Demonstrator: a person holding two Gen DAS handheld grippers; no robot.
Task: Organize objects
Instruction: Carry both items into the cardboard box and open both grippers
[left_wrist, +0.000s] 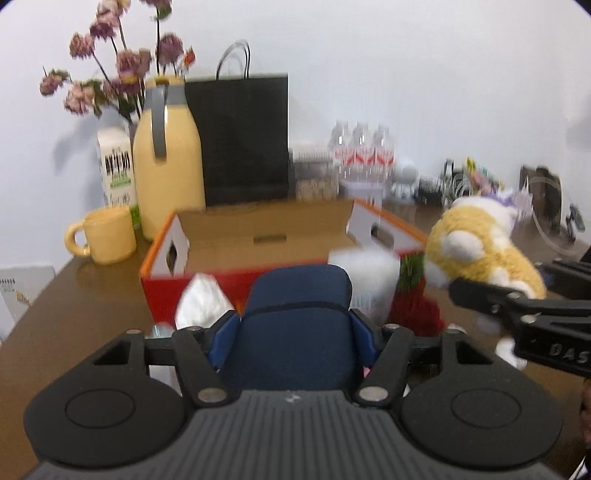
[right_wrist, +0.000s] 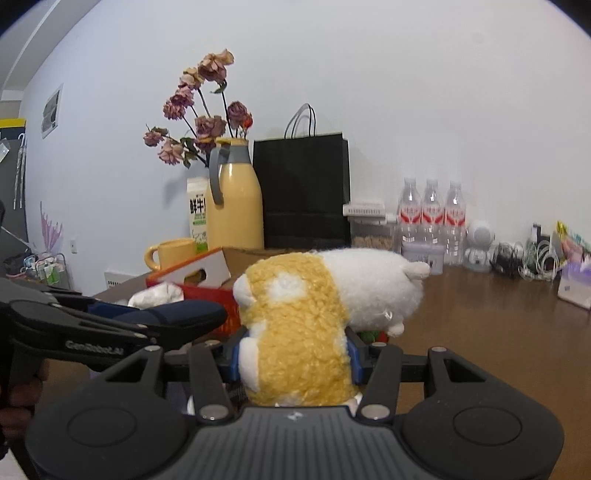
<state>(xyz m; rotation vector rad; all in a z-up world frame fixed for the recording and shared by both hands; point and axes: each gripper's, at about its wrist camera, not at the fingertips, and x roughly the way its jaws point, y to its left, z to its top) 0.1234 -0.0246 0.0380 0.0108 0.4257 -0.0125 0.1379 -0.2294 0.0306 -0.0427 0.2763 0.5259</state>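
Observation:
My left gripper (left_wrist: 295, 326) is shut on a navy blue soft case (left_wrist: 295, 295), its blue pads (left_wrist: 223, 332) pressing both sides. The case is lifted in front of an open cardboard box (left_wrist: 207, 284) with red sides and an orange rim. My right gripper (right_wrist: 295, 354) is shut on a yellow and white plush toy (right_wrist: 295, 295), held up to the right of the box (right_wrist: 207, 269). In the right wrist view the left gripper (right_wrist: 207, 317) with the case (right_wrist: 177, 314) is at the lower left. In the left wrist view the right gripper (left_wrist: 476, 291) and the plush (left_wrist: 480, 236) are at the right.
White fluffy items (left_wrist: 199, 299) and a red and green thing (left_wrist: 413, 295) lie by the box front. Behind the box stand a yellow mug (left_wrist: 107, 236), a yellow jug (left_wrist: 166, 158), a milk carton (left_wrist: 116, 166), a black paper bag (left_wrist: 243, 136) and water bottles (right_wrist: 432, 214). Cables (right_wrist: 532, 258) clutter the far right of the brown table (right_wrist: 480, 314).

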